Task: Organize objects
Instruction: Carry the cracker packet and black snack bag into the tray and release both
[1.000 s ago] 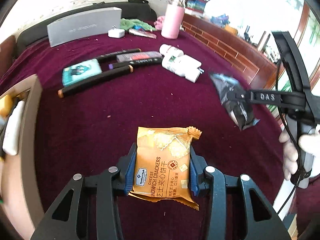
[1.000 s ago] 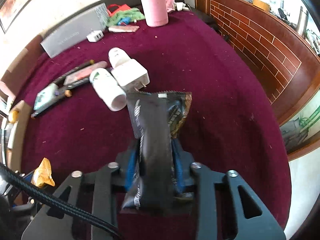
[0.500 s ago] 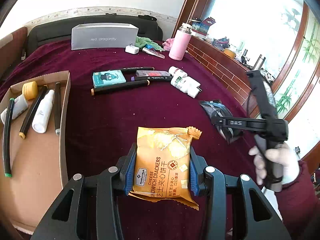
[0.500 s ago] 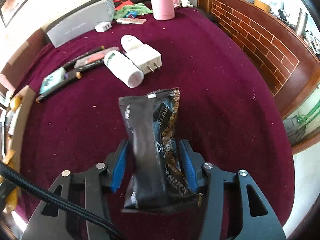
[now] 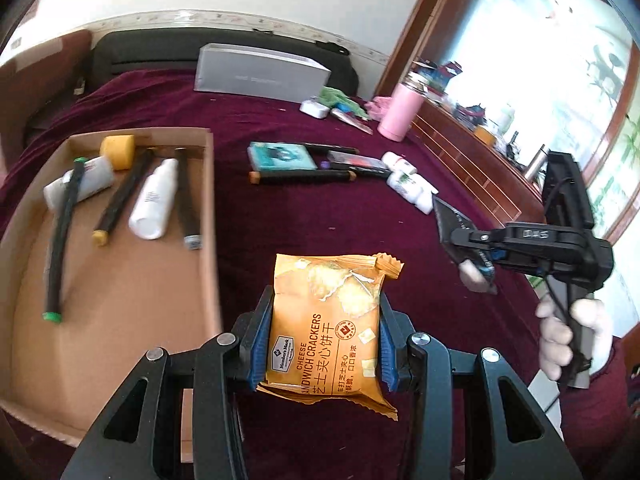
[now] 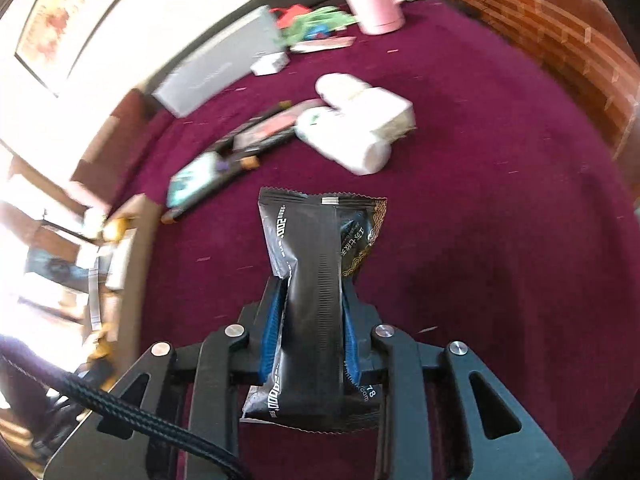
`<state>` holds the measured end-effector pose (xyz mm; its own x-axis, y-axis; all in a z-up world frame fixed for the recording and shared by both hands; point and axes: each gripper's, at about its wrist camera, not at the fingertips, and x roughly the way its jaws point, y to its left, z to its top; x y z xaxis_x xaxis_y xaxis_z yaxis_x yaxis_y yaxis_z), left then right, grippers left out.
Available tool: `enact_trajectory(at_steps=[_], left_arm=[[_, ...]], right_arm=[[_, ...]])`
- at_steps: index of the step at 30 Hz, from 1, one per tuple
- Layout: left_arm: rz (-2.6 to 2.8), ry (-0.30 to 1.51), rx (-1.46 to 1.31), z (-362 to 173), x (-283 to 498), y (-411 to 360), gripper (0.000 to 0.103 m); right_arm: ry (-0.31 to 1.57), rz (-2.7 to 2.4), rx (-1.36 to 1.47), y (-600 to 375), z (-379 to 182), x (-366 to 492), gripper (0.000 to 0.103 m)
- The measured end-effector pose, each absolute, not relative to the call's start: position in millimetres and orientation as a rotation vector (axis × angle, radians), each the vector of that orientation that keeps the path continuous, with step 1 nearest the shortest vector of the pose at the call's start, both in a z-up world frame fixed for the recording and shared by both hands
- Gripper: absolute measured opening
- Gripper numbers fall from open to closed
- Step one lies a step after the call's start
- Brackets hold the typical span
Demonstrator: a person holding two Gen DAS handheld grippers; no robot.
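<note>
A: Left gripper (image 5: 324, 344)?

B: Closed on an orange cracker packet (image 5: 326, 320), gripped at both sides between blue pads and held above the maroon cloth (image 5: 280, 224). It reads "Member's Mark" and "CHEESE SANDWICH CRACKERS", with Chinese characters.

A: Right gripper (image 6: 308, 320)?

B: Clamped on a black snack packet (image 6: 316, 276), pinched at mid-length, also above the cloth. Print includes "200+"; the rest is too small to read.

A: Surroundings?

B: A cardboard tray (image 5: 212, 216) lies left of the cracker packet, holding markers, white bottles and a yellow roll. Beyond: a teal box (image 5: 280, 156), black markers (image 5: 302, 177), white bottles (image 5: 408, 186), a grey box (image 5: 260, 68), lettering unreadable, and a pink flask (image 5: 398, 114).
</note>
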<state>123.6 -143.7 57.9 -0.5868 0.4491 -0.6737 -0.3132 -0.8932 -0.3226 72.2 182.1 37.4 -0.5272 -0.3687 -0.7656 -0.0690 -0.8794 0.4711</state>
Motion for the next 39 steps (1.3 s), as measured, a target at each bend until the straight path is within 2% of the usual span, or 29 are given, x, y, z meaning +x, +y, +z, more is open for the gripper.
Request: enact_trajectory(at_steps=[6, 14, 22, 28, 34, 39], left_arm=[[2.600, -0.283, -1.111, 64.4, 124.5, -199.1, 0.038], [2.782, -0.280, -1.217, 51.0, 105.0, -263.7, 0.039], [2.833, -0.220, -1.354, 24.4, 79.2, -299.1, 0.039], [2.837, -0.197, -1.354, 25.1, 73.6, -306.0, 0.039], [2.808, -0.307, -1.331, 25.8, 69.4, -317.3, 0.040], [2.821, -0.390, -1.297, 34.2, 76.9, -326.0, 0.042]], right_arm=[[-0.708, -2.316, 1.312, 128.7, 60.0, 71.6, 0.024], [-0.628, -2.130, 1.273, 27.8, 78.4, 47.8, 0.025], [-0.523, -1.994, 1.382, -67.6, 48.7, 29.2, 0.025], [-0.438, -1.971, 1.444, -113.9, 24.6, 21.2, 0.025], [-0.341, -2.024, 1.436, -132.8, 22.4, 18.6, 0.026], [-0.350, -2.049, 1.433, -127.8, 21.6, 17.9, 0.028]])
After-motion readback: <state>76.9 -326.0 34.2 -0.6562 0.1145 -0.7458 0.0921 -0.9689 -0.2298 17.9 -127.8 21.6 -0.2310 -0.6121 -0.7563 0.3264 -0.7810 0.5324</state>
